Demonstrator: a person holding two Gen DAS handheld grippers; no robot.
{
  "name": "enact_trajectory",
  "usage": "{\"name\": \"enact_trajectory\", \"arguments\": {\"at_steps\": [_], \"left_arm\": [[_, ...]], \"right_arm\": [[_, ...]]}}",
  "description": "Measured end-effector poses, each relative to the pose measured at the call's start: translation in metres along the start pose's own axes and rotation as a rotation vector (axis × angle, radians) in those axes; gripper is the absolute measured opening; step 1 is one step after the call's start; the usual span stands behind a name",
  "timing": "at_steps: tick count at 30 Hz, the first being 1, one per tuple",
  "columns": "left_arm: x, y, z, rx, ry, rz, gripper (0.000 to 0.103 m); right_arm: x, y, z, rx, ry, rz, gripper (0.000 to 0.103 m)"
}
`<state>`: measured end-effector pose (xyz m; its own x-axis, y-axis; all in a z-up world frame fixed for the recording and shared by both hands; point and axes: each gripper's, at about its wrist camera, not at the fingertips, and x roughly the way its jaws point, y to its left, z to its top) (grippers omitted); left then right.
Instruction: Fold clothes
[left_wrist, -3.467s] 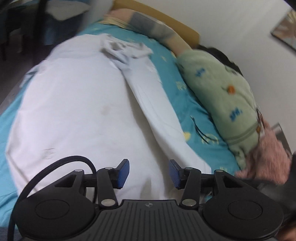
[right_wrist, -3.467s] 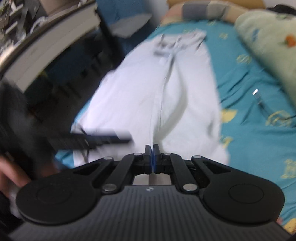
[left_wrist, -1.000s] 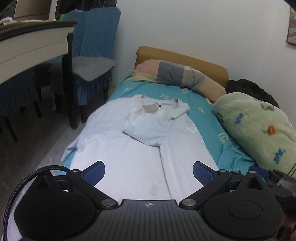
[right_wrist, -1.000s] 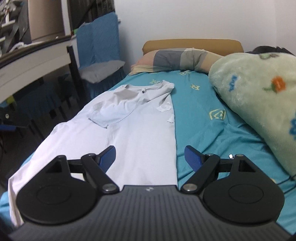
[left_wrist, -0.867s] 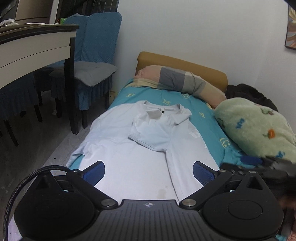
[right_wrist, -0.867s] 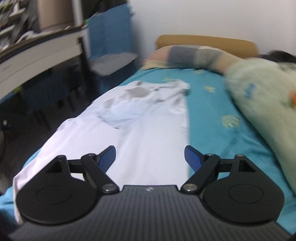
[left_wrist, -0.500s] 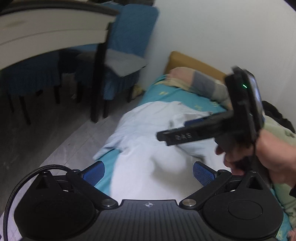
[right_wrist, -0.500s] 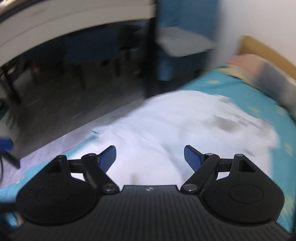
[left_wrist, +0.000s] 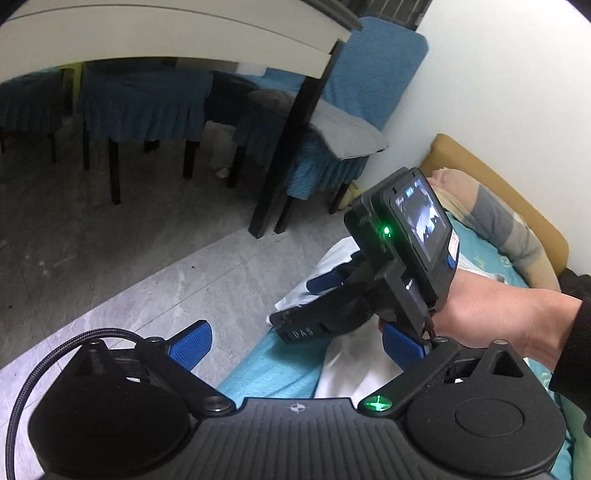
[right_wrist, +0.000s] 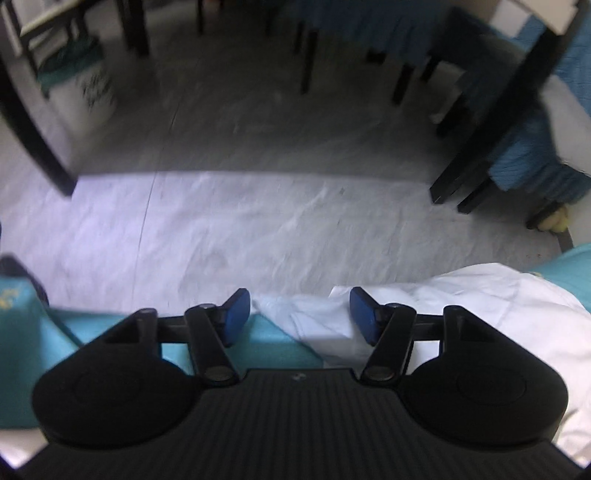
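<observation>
Grey floor fills the background past the bed edge (left_wrist: 273, 369). Right gripper (right_wrist: 300, 314), tilted steeply down in a bare hand (left_wrist: 491, 317), is closing, the white shirt (right_wrist: 461, 306) corner between its jaws, unpinched. Left gripper (left_wrist: 295, 345) gapes empty beside it

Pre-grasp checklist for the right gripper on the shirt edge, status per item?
1. Right gripper over the white shirt at the bed edge: ok.
2. Fabric between its closing jaws: ok.
3. Pads pressing on fabric: not ok, a gap shows on both sides.
4. Left gripper open: ok.
5. Left gripper holding nothing: ok.
6. Which part of the shirt this is: cannot tell.
</observation>
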<state>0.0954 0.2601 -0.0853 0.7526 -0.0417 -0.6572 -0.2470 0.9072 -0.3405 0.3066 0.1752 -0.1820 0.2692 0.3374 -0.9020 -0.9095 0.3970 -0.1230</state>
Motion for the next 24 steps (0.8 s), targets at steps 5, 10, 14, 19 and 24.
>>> {"name": "enact_trajectory", "arguments": {"at_steps": [5, 10, 14, 19, 24], "left_arm": [[-0.002, 0.007, 0.003, -0.048, -0.037, -0.001, 0.1], [-0.011, 0.008, 0.004, -0.068, -0.105, -0.016, 0.1], [-0.016, -0.005, 0.003, -0.009, -0.142, -0.023, 0.1], [-0.016, -0.023, 0.0, 0.05, -0.133, -0.074, 0.1], [-0.011, -0.037, -0.009, 0.083, -0.099, -0.133, 0.1]], "right_arm": [[-0.005, 0.001, -0.005, 0.016, -0.034, -0.05, 0.01], [-0.056, -0.007, -0.026, 0.144, -0.279, -0.182, 0.009], [-0.126, -0.023, -0.068, 0.398, -0.572, -0.366, 0.008], [-0.181, -0.03, -0.165, 0.8, -0.792, -0.666, 0.008], [-0.178, -0.045, -0.261, 1.11, -0.722, -0.811, 0.005]]}}
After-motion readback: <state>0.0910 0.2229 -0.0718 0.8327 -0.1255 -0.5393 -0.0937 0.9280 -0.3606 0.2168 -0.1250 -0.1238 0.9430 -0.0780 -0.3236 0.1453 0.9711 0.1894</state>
